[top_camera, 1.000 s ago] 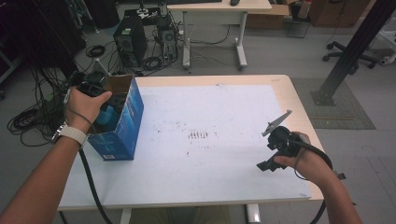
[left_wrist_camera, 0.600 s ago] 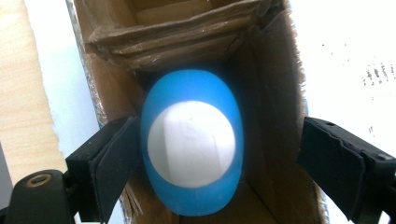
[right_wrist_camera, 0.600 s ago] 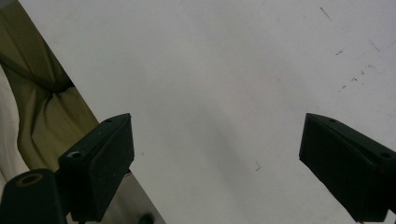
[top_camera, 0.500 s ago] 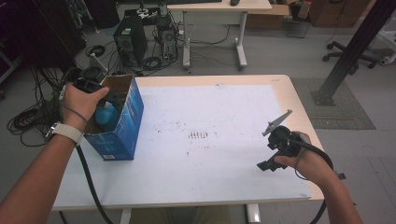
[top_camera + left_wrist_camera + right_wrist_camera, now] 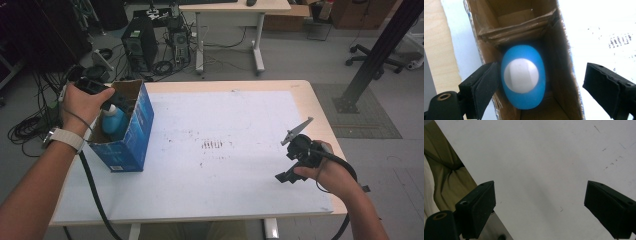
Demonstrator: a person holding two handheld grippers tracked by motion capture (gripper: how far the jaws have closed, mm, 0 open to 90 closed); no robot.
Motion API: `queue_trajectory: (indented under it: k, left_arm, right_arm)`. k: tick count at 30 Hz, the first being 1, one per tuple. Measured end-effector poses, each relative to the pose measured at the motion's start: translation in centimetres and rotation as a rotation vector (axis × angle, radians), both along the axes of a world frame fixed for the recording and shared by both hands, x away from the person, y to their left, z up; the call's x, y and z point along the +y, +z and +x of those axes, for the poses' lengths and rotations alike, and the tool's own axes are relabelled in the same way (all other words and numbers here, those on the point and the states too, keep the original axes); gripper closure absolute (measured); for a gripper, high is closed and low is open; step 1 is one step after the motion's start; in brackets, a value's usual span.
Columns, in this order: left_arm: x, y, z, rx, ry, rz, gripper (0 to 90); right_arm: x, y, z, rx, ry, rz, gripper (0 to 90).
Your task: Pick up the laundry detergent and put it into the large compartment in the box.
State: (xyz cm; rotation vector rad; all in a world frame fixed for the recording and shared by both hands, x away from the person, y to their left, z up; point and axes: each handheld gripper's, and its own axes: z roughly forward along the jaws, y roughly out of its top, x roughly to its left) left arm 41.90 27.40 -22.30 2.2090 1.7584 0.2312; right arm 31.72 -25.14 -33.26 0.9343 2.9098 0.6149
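At the left edge of the bench (image 5: pixel 225 180), the left gripper (image 5: pixel 541 87) is hovering over an open blue cardboard box (image 5: pixel 131 135). Its jaws have just been opening and are now standing wide apart, one outside the box's wall and the other over the white bench top, with nothing pressed between the pads. Below them, inside the box, a blue bottle (image 5: pixel 523 76) with a white cap is standing upright against one cardboard wall; whether the near pad is grazing it is hard to say from this angle. In the high view the left hand (image 5: pixel 82 102) is gripping the tool at the box's far corner, and the bottle (image 5: pixel 114 120) is showing as a pale blue shape in the opening.

Moving right, the middle of the bench is carrying only dark scuff marks. Near the right edge, the right gripper (image 5: pixel 540 210) is pointing down at the bare white surface, its jaws spread wide and holding nothing.
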Motion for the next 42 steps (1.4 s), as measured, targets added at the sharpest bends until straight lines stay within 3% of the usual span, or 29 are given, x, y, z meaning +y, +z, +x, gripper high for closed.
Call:
queue_trajectory:
  k: [14, 25, 42]
  left_arm:
    - [-0.2, 2.3, -0.4, -0.049, -0.019, -0.052, 11.6]
    - [-0.6, 4.5, -0.6, -0.065, -0.048, -0.032, 11.7]
    - [-3.6, 6.4, -0.7, -0.05, -0.188, -0.005, 11.6]
  right_arm:
    - [-0.1, 0.2, -0.1, -0.002, -0.005, -0.003, 10.4]
    - [-0.1, 0.3, 0.0, -0.004, -0.001, -0.001, 10.5]
    - [0.0, 0.4, 0.1, -0.003, 0.0, -0.004, 10.5]
